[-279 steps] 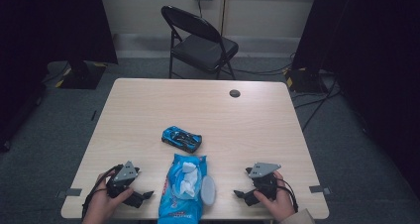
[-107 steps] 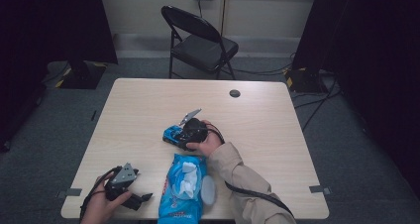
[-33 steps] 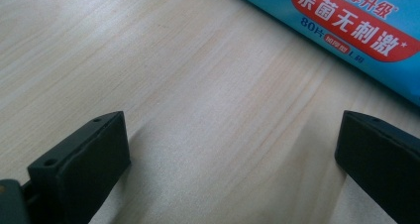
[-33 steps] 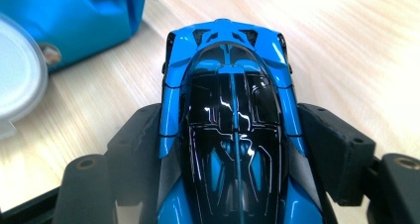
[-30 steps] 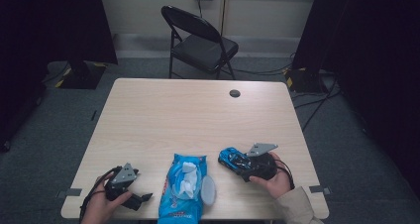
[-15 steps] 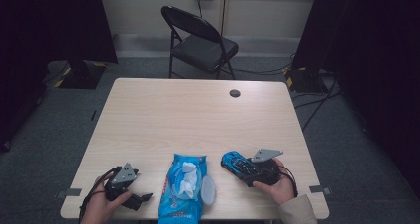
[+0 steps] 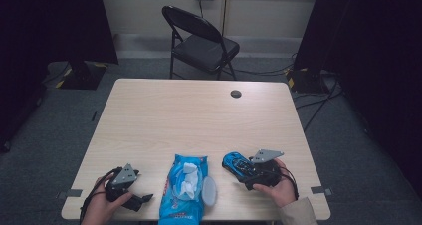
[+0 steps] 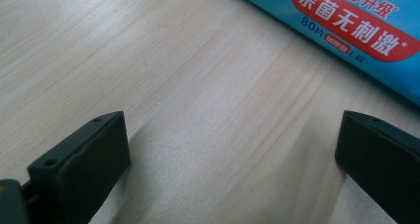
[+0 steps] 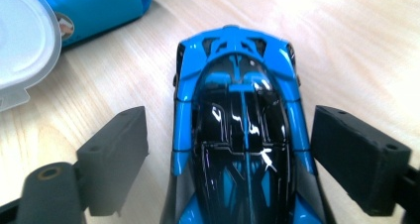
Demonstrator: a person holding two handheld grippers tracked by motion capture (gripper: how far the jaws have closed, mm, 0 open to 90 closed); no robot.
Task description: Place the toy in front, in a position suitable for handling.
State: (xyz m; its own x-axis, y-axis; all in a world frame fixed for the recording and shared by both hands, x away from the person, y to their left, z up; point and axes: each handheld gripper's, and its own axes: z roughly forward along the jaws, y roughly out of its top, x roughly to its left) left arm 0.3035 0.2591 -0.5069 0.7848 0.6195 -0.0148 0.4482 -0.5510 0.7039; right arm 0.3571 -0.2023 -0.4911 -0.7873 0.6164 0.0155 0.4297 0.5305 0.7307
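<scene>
Two claws, both wide open: right claw (image 9: 230,154) has just been opening, glossy blue-and-black toy car (image 9: 240,135) standing freed between its jaws on the wooden bench (image 7: 164,115). Placement looks done; backing away remains. Left claw (image 8: 223,159) empty.

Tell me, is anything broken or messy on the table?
Nothing looks broken or spilled. The wipes pack lies with its lid flipped open and a wipe poking out. The blue toy car sits upright between the right gripper, whose jaws have just been opening with gaps beside the car.
</scene>
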